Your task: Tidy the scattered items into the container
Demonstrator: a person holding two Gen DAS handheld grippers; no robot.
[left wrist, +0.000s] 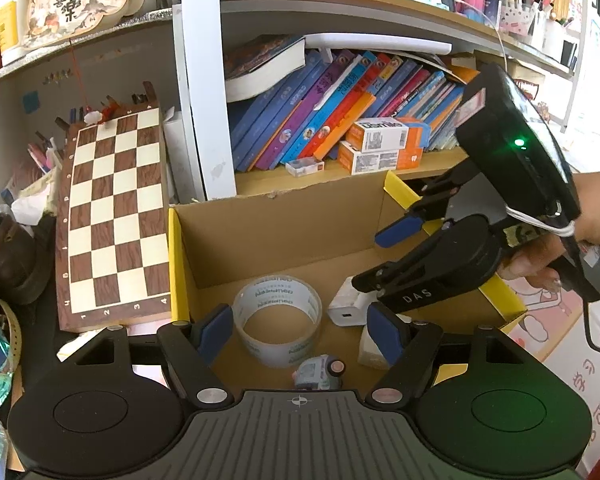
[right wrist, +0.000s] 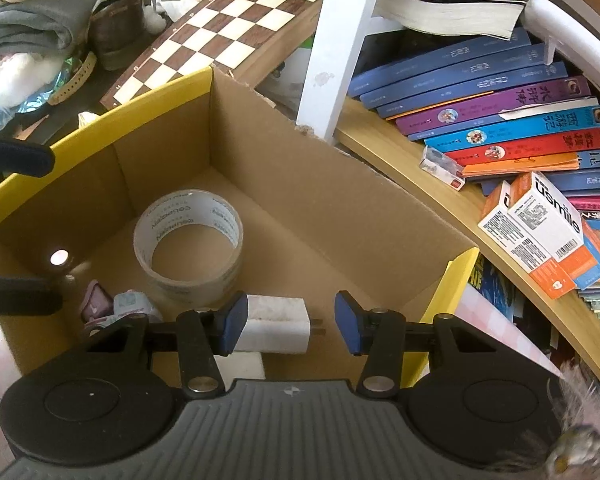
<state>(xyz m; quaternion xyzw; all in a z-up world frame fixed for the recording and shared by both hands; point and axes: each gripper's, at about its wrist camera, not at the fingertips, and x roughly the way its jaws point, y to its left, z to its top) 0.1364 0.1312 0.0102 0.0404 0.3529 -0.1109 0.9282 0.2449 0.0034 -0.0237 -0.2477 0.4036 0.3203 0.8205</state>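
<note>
My right gripper [right wrist: 288, 322] hangs over the near edge of the cardboard box [right wrist: 340, 200], its blue pads spread wide; the white charger [right wrist: 276, 324] lies on the box floor just beside the left pad, and I cannot tell whether that pad touches it, but nothing is clamped. My left gripper [left wrist: 304, 334] likewise stands wide apart and empty above the box, with the tape roll [left wrist: 278, 318] and a small toy car [left wrist: 320, 372] seen between its fingers. All three items already rest inside the box. The charger is a small white block with rounded corners, one port on an end face and two metal prongs at the other; I judge it light, rigid and smooth-sided, best taken across its two broad flat faces and clear of the prongs, since the glossy shell may slip under a light pinch. The tape roll is a translucent ring printed with lettering, stiff enough to grasp through its wall. The toy car looks pale, small and hard; its details are unclear.
</note>
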